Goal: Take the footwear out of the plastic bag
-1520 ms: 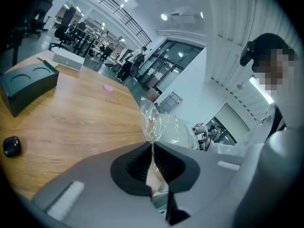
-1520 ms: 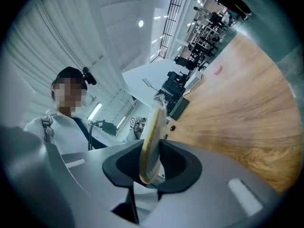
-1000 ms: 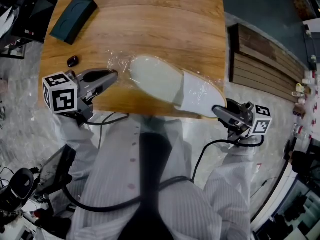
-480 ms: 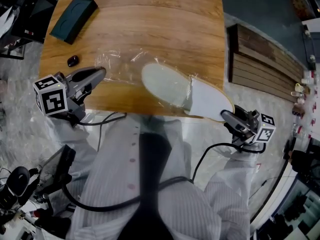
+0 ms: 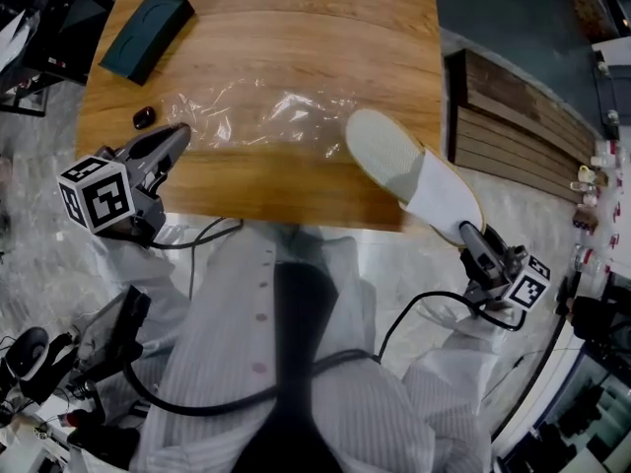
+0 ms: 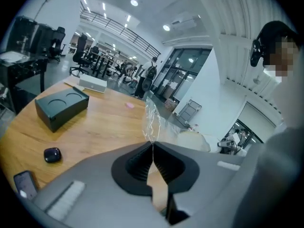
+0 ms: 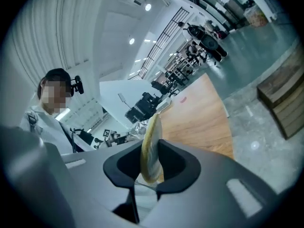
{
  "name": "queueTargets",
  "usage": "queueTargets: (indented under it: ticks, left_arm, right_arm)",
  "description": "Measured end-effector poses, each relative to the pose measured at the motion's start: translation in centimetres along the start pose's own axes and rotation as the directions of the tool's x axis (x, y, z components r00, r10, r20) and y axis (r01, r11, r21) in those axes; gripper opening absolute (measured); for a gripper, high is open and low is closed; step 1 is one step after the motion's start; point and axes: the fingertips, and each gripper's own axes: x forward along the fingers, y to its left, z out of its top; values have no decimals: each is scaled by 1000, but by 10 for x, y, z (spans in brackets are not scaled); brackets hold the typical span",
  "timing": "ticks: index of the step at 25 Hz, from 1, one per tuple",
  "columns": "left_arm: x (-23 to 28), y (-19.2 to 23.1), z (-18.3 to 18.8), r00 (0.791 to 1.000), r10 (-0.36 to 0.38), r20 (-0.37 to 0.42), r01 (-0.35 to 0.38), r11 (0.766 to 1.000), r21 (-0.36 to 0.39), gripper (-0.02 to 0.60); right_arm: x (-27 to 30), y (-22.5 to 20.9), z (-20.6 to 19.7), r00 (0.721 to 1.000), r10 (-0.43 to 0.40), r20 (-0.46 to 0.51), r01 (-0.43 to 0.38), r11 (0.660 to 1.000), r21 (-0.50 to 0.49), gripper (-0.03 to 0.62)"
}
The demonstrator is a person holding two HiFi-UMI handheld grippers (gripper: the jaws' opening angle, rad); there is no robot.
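The clear bag (image 5: 258,116) lies flat and crumpled near the middle of the table (image 5: 325,37). The left gripper (image 5: 180,131) is at the table's left front. Its jaws are closed tight on the bag's left edge, and a thin strip of film rises from between them in the left gripper view (image 6: 151,120).

The white slipper (image 5: 406,170) lies sole up at the table's right front corner. Its toe is on the table, just beside the bag's right end, and I cannot tell whether the film still touches it. Its heel hangs past the table's edge. The right gripper (image 5: 465,230) is off the table there, and its jaws are closing on the heel, gripping the sole edge-on (image 7: 151,141).

A dark box (image 5: 146,23) sits at the table's far left corner. A small black pebble-like thing (image 5: 144,118) lies near the table's left edge.
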Motion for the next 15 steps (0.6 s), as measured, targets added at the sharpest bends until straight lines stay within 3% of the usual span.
queueTargets:
  ticks: [4, 8, 13, 15]
  left_arm:
    - [-2, 16, 8, 988, 126, 85, -125, 992, -15, 6]
    - [-1, 24, 20, 945, 253, 207, -251, 967, -37, 6]
    - [4, 9, 30, 854, 367, 368, -409, 912, 41, 6]
    - [10, -5, 31, 838, 361, 409, -426, 902, 77, 6]
  right_arm:
    - [0, -4, 5, 980, -182, 76, 189, 977, -95, 89]
    - [30, 4, 13, 923, -346, 168, 376, 902, -210, 91]
    - [82, 30, 33, 841, -380, 386, 491, 835, -249, 91]
    - [102, 42, 37, 812, -385, 438, 533, 796, -287, 92]
